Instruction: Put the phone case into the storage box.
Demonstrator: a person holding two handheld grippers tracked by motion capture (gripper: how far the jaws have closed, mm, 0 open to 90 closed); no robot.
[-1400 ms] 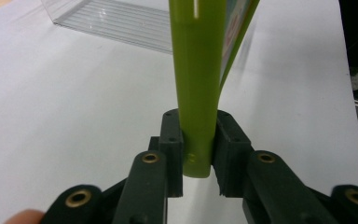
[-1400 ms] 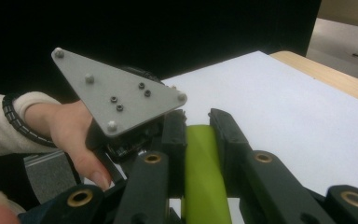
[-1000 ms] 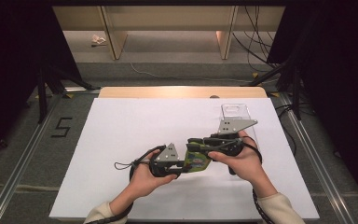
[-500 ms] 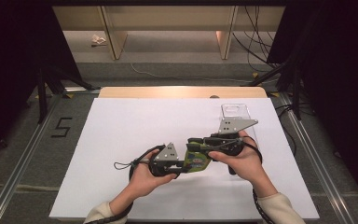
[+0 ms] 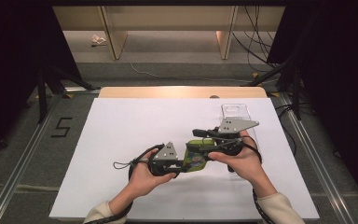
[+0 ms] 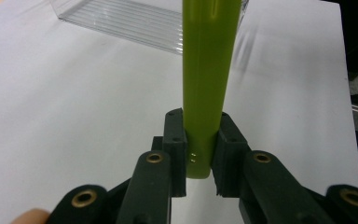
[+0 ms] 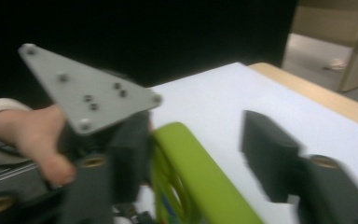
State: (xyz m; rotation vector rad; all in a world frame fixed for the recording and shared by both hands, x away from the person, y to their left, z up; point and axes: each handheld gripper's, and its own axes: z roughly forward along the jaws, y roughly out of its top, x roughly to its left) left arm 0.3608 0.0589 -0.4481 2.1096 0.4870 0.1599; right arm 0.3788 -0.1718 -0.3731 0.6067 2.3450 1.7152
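Plastic, hard and smooth, is what the green toy (image 5: 196,154) seems to be made of, so it is judged to be light, stiff and a bit slippery. It is held up just above the middle of the white desk (image 5: 121,130), between both hands. The left gripper (image 6: 200,161) has its fingers clamped on the toy's thin green edge. The right gripper (image 7: 196,154) has its fingers apart, 1 on each side of the toy's rim. A flat edge is likely the best place for a hold. A clear box (image 5: 237,116) lies just behind. Open room is seen to the left.
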